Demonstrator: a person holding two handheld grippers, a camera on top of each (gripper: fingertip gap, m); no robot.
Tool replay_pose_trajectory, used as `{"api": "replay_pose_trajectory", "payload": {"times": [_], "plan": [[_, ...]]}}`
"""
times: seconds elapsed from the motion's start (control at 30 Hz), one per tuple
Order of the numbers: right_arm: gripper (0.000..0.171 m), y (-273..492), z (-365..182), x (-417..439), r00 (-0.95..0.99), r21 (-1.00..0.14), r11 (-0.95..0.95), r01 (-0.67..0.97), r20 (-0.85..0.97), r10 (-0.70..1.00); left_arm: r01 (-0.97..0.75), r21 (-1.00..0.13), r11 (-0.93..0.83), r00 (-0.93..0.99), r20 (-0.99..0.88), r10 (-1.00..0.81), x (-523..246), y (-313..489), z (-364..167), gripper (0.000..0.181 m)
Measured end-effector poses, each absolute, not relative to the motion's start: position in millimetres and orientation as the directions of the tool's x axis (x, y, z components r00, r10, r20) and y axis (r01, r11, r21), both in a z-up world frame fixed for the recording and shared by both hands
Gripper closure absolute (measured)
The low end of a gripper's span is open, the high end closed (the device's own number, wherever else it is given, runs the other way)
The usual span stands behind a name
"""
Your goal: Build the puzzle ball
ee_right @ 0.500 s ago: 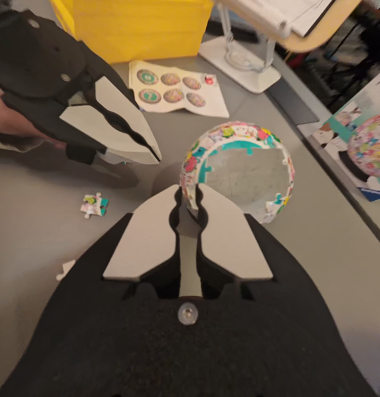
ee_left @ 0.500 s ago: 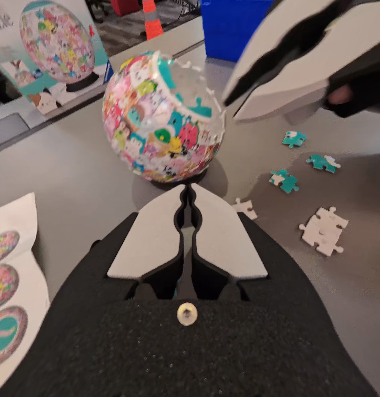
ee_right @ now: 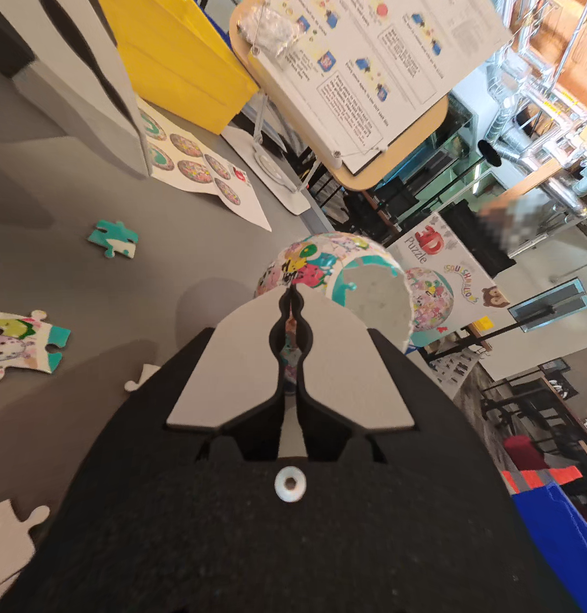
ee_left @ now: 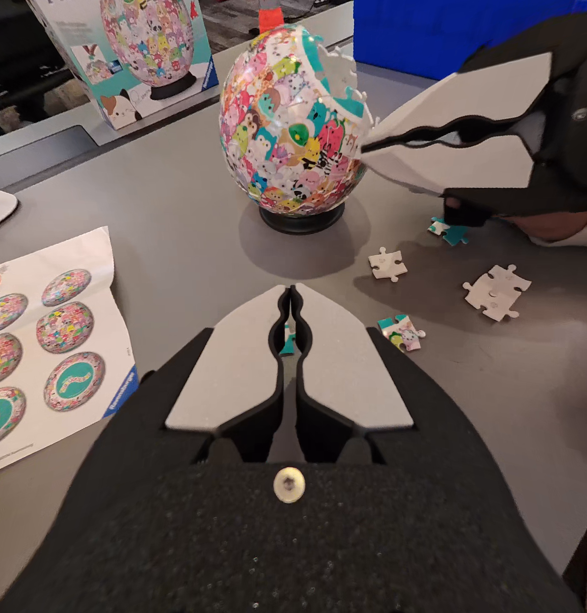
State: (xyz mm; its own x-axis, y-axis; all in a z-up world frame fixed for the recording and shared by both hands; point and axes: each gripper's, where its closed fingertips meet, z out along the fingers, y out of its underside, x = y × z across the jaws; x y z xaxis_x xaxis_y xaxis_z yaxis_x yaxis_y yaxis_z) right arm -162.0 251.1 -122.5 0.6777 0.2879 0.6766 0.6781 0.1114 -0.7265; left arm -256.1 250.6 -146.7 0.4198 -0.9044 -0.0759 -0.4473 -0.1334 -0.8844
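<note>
The puzzle ball (ee_left: pixel 285 132) stands on a black ring stand (ee_left: pixel 302 220) on the grey table, with a ragged open hole at its upper right (ee_left: pixel 335 66). The hole also shows in the right wrist view (ee_right: pixel 375 298). My left gripper (ee_left: pixel 290 288) is shut, hovering in front of the ball and apart from it. A teal piece (ee_left: pixel 287 341) on the table shows through its gap. My right gripper (ee_left: pixel 365 149) is shut, its tips against the ball's right side just below the hole; in its own view (ee_right: pixel 290 290) the ball (ee_right: pixel 305 265) lies right behind the tips.
Loose pieces lie right of the ball: two white ones (ee_left: pixel 386 263), (ee_left: pixel 494 292), a colourful one (ee_left: pixel 401 331), a teal one (ee_left: pixel 449 229). Instruction sheet (ee_left: pixel 53 331) at left, puzzle box (ee_left: pixel 136 59) behind, blue bin (ee_left: pixel 435 33), yellow bin (ee_right: pixel 179 66), document stand (ee_right: pixel 352 83). My right fingertips sit around 10 centimeters from my left ones.
My left gripper has drawn back from the ball. My right gripper has dropped from above, rolled over and come against the ball's right side, its fingers closing.
</note>
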Motion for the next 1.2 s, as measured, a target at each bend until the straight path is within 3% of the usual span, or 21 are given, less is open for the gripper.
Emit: {"api": "replay_pose_trajectory", "payload": {"times": [1.2], "plan": [[0.171, 266.2, -133.1, -160.8, 0.726, -0.78, 0.033, 0.625, 0.595, 0.345, -0.448, -0.881, -0.15, 0.416, -0.057, -0.907, -254.9, 246.5, -150.1, 0.181]]}}
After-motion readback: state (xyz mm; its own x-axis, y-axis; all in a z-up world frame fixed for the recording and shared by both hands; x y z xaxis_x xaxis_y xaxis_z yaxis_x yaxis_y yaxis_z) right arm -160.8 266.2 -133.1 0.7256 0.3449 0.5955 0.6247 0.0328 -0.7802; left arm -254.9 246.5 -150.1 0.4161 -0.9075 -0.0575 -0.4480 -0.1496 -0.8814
